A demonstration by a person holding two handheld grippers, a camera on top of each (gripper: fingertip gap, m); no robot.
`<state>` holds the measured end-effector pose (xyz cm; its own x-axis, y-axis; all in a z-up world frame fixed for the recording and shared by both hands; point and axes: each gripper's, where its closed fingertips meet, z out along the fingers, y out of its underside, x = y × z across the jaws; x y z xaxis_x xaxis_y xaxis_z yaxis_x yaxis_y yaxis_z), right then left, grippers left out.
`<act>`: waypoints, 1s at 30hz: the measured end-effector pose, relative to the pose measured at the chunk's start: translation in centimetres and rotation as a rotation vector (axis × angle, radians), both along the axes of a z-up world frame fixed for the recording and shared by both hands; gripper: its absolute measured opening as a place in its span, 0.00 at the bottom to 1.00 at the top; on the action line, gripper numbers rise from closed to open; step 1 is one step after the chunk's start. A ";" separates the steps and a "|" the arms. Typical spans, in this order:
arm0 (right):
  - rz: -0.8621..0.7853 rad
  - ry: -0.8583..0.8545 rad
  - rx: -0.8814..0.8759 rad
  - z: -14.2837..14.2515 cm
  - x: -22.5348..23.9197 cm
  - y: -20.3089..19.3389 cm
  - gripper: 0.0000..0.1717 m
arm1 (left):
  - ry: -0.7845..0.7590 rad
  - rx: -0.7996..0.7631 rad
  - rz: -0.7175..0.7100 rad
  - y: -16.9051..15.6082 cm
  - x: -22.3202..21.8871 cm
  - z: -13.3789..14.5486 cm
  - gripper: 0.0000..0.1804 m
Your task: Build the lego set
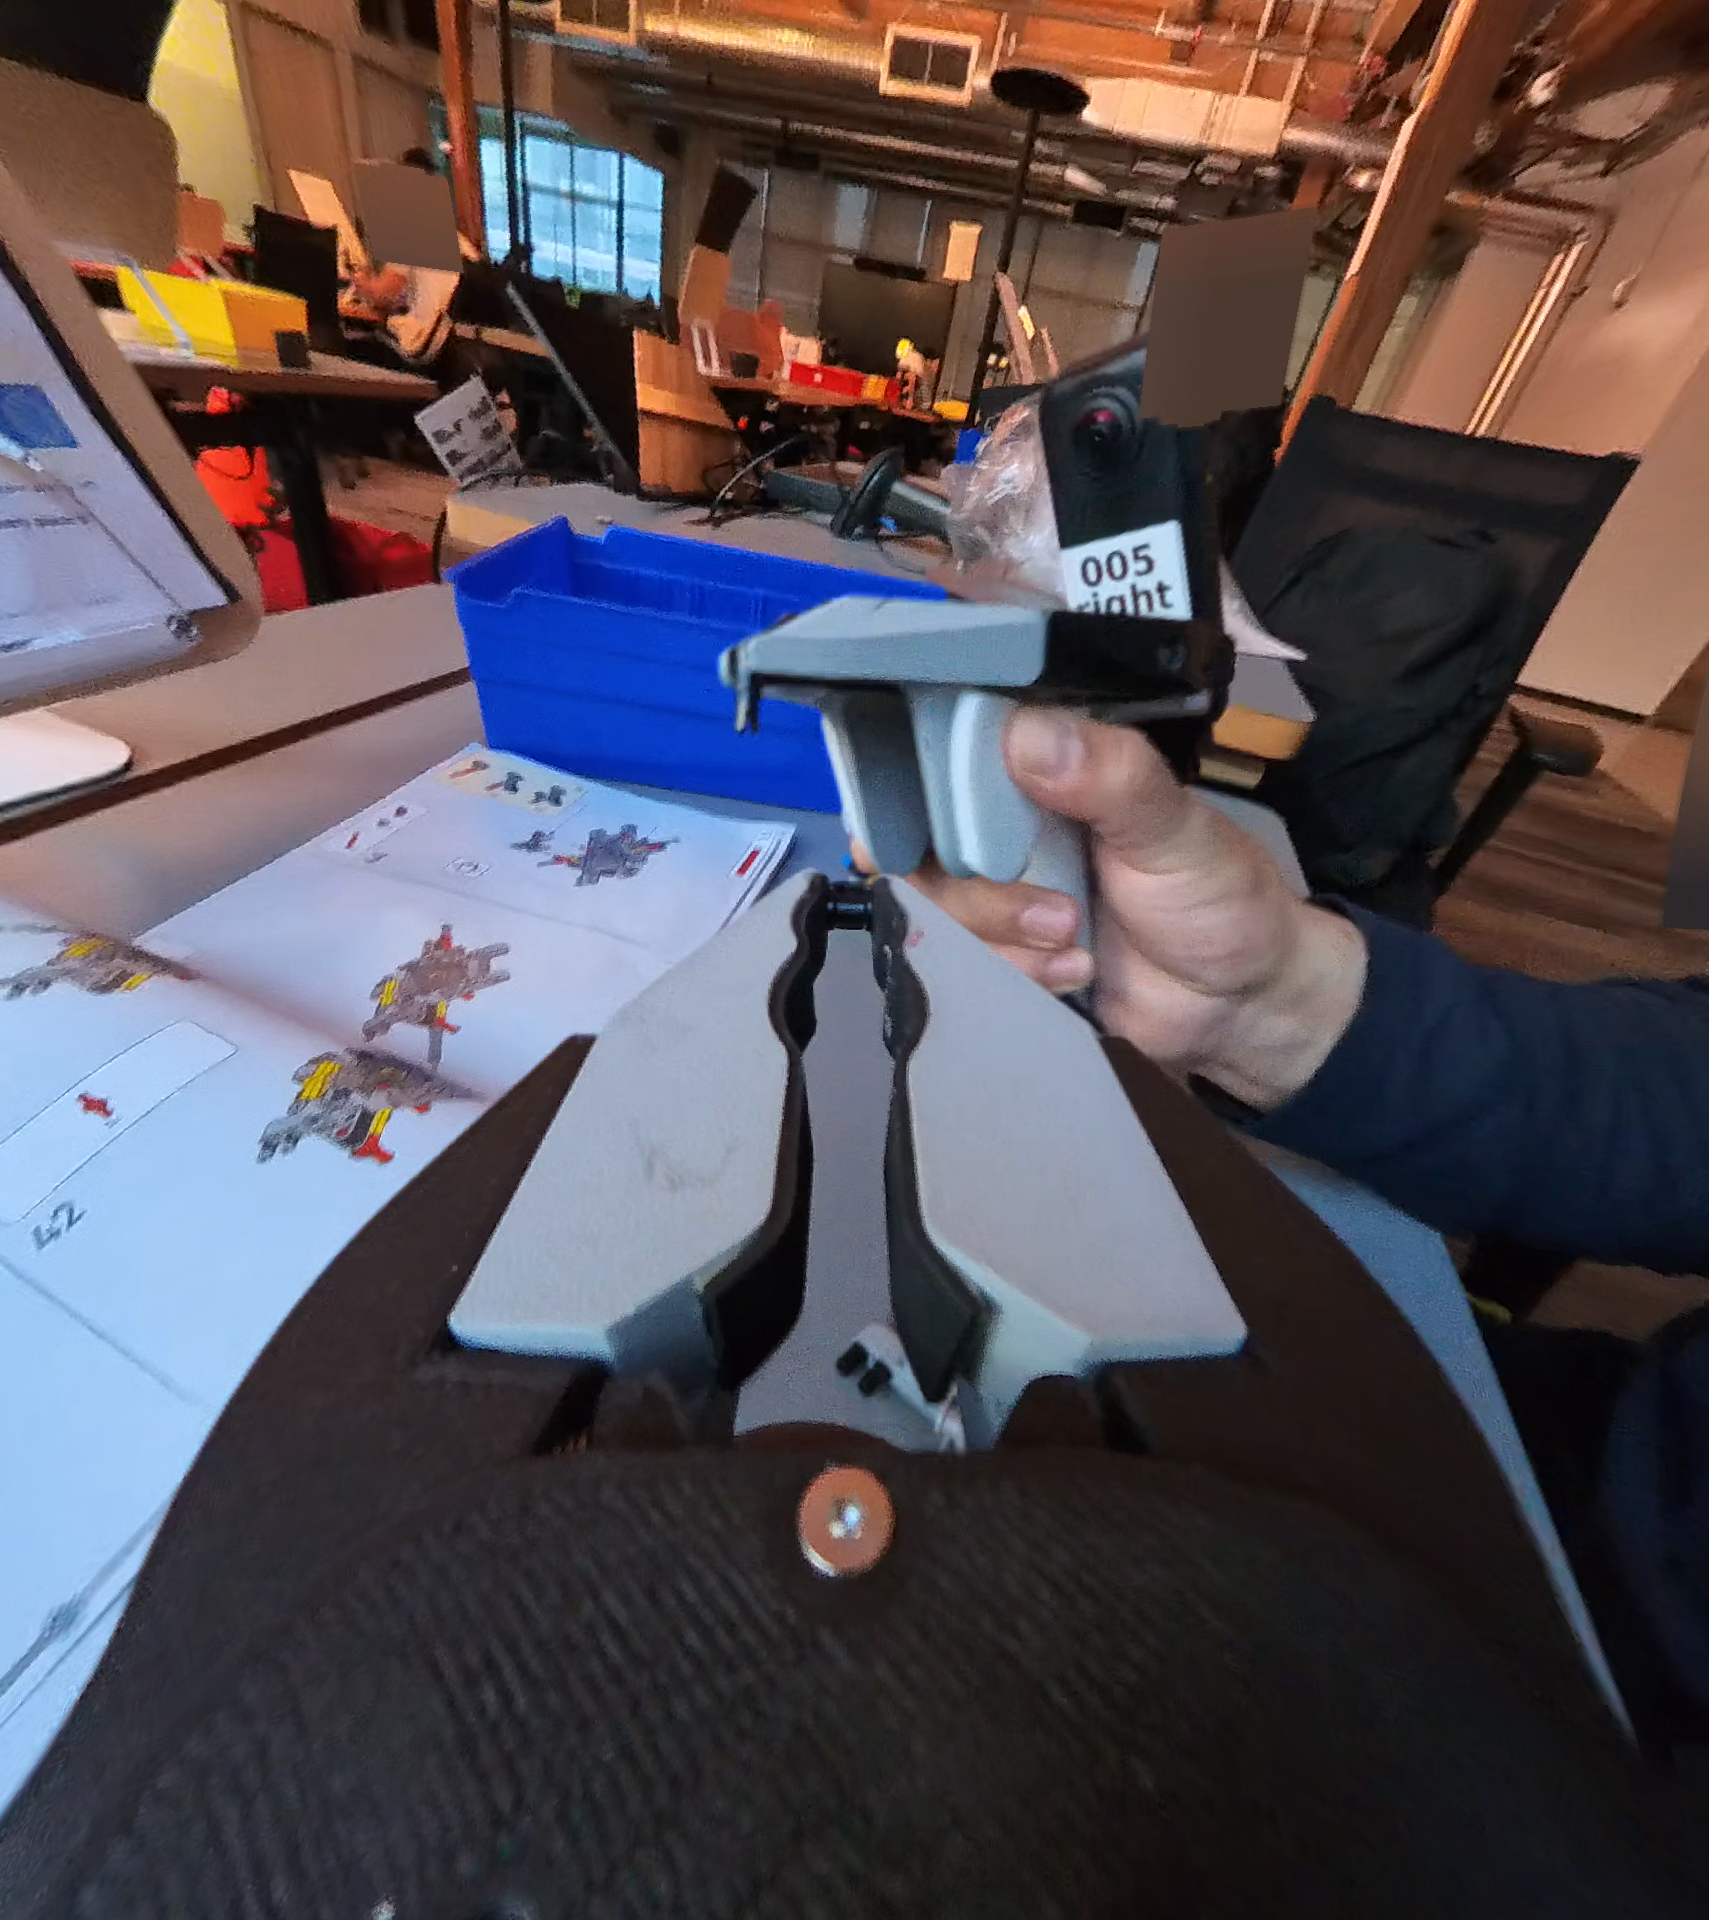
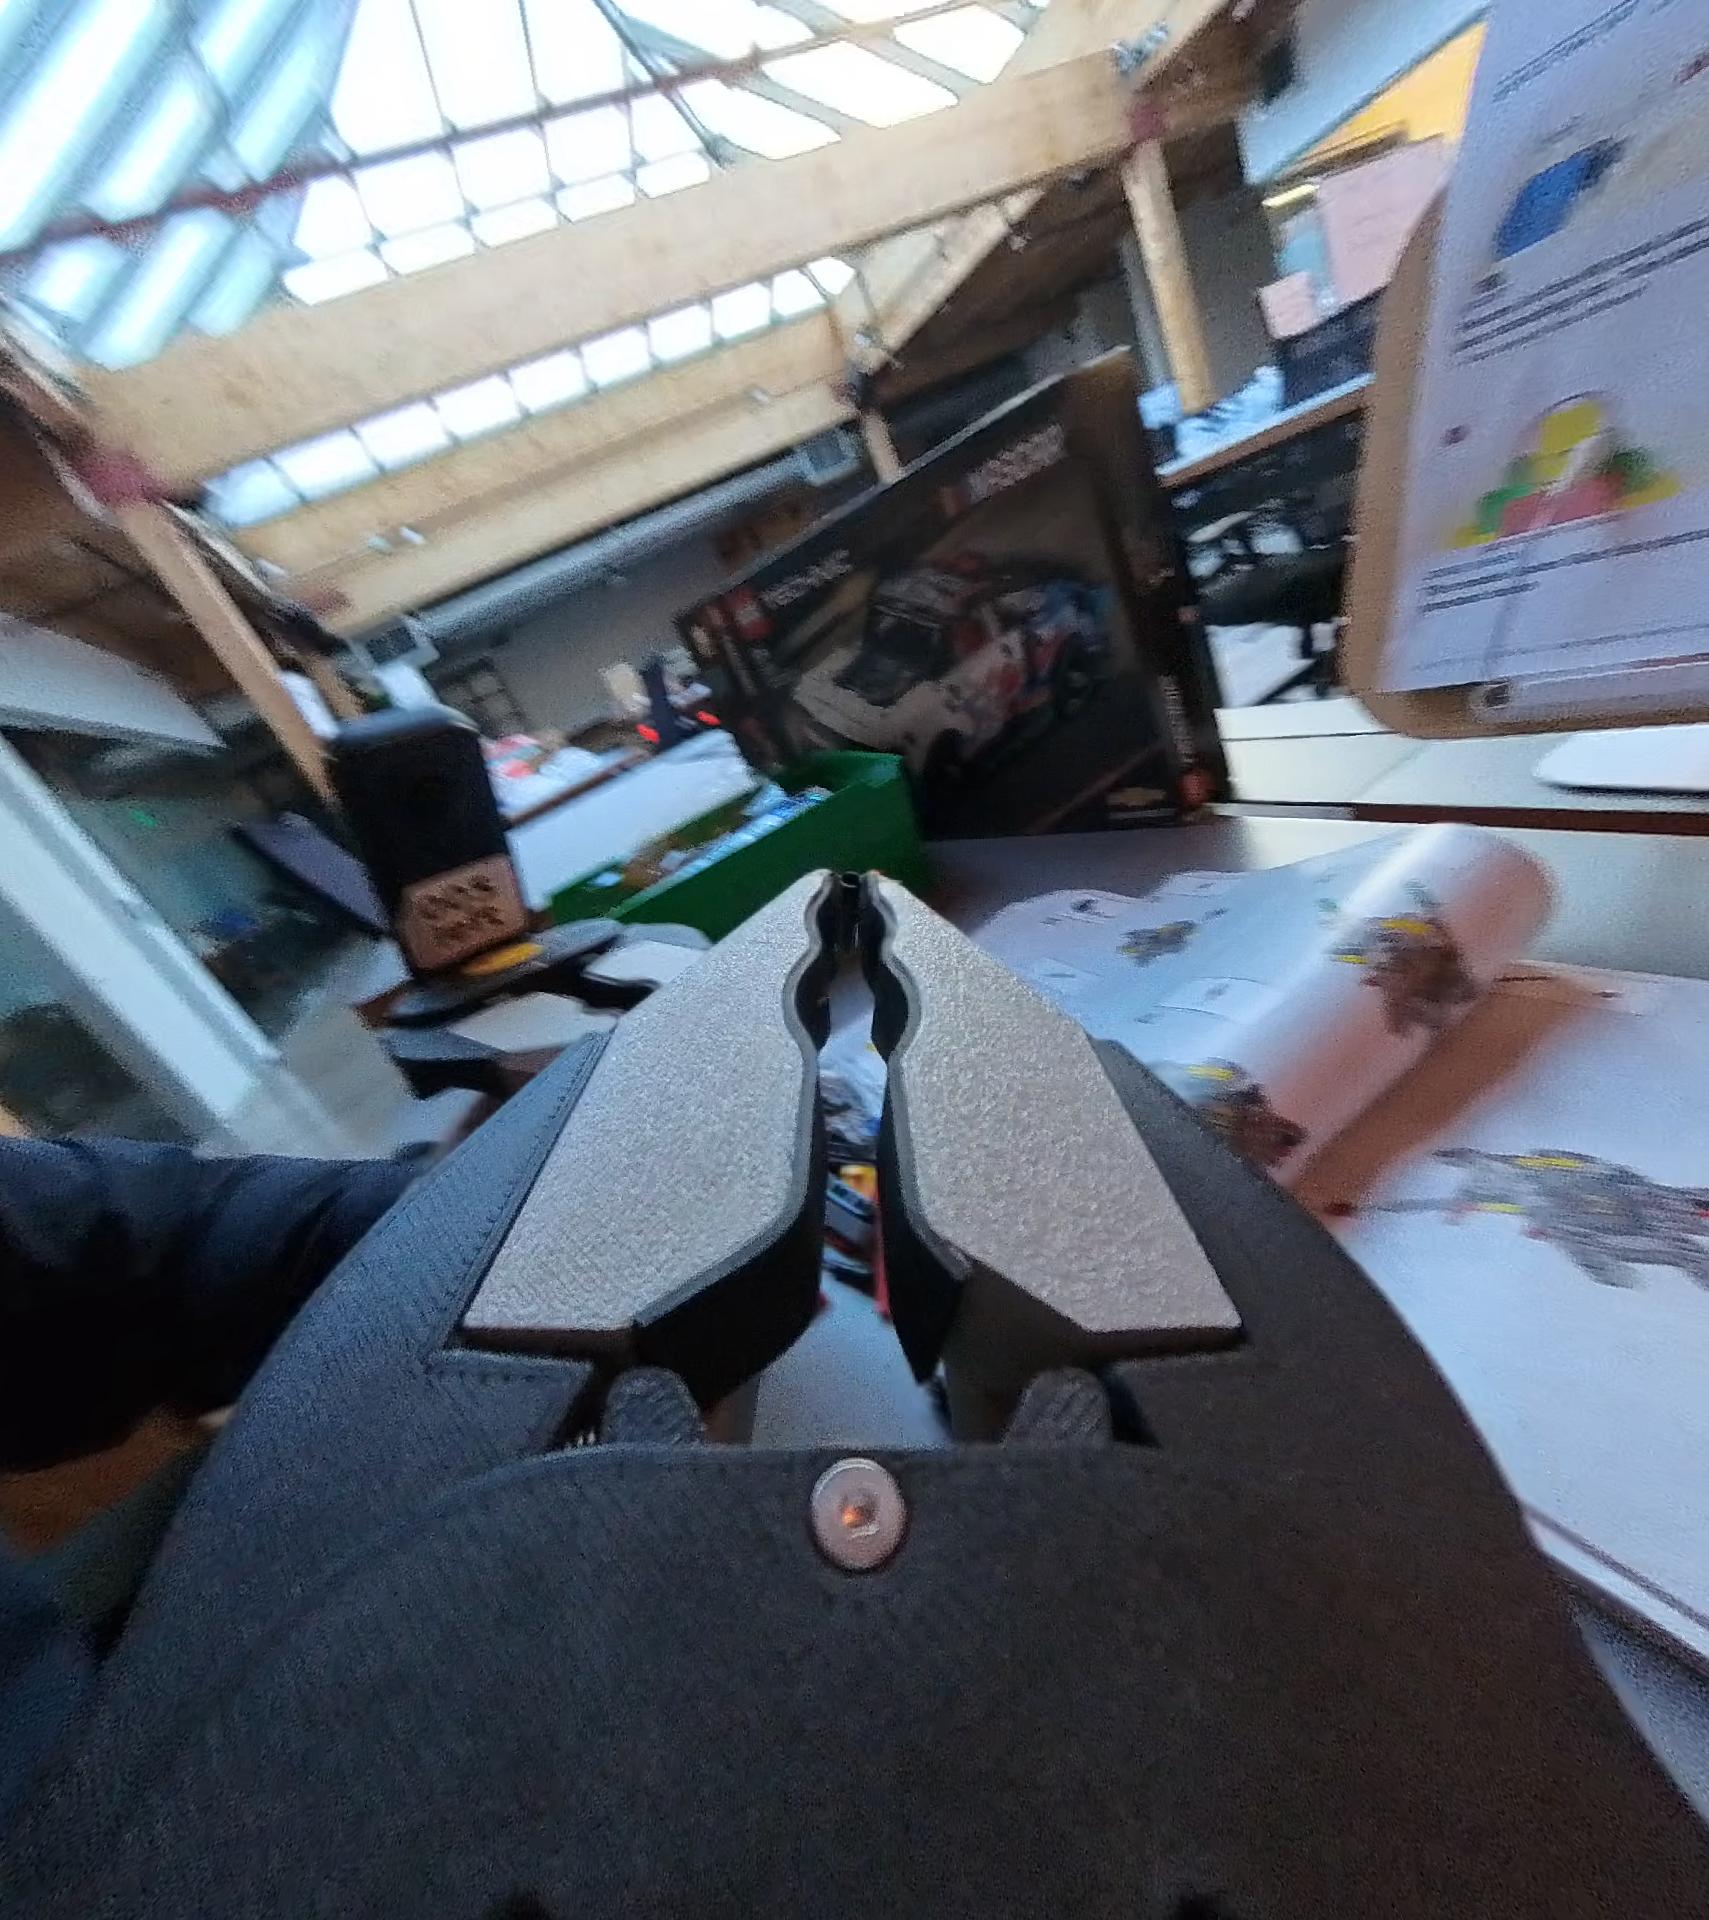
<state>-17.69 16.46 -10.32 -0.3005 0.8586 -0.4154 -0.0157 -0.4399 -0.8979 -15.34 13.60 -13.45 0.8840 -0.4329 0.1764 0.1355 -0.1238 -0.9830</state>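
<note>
Left gripper: the left gripper [image 1: 850,914] is clamped on a small black pin-like piece [image 1: 848,916], which spans the tips with both pads pressed against its ends.
Right gripper: the right gripper [image 2: 848,904] has its fingertips drawn together on a thin dark tube-like part [image 2: 846,896] standing up between them; what it is I cannot tell. In the left wrist view this gripper [image 1: 748,694] is held in a hand [image 1: 1141,894] with a dark blue sleeve, raised just above and beyond the left one's tips.
Beside the hand: a tiny speck of blue and yellow [image 1: 855,868] shows at the fingers near the left tips, too small to name.
Booklet: an open instruction booklet [image 1: 310,997] with drawings of a grey model lies flat on the grey table [image 1: 237,748], below and left of both grippers.
Blue bin: a blue plastic bin [image 1: 621,644] stands on the table behind the booklet.
Monitor: a monitor [image 1: 19,436] stands at the left on its white foot.
Farther off: a green bin [image 2: 829,821] and a dark box with a car picture [image 2: 985,623] sit beyond the right gripper's tips.
</note>
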 end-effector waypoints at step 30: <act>0.023 -0.593 0.360 -12.6 7.9 1.4 0.00 | 0.554 -0.437 -0.367 2.9 5.3 -12.5 0.03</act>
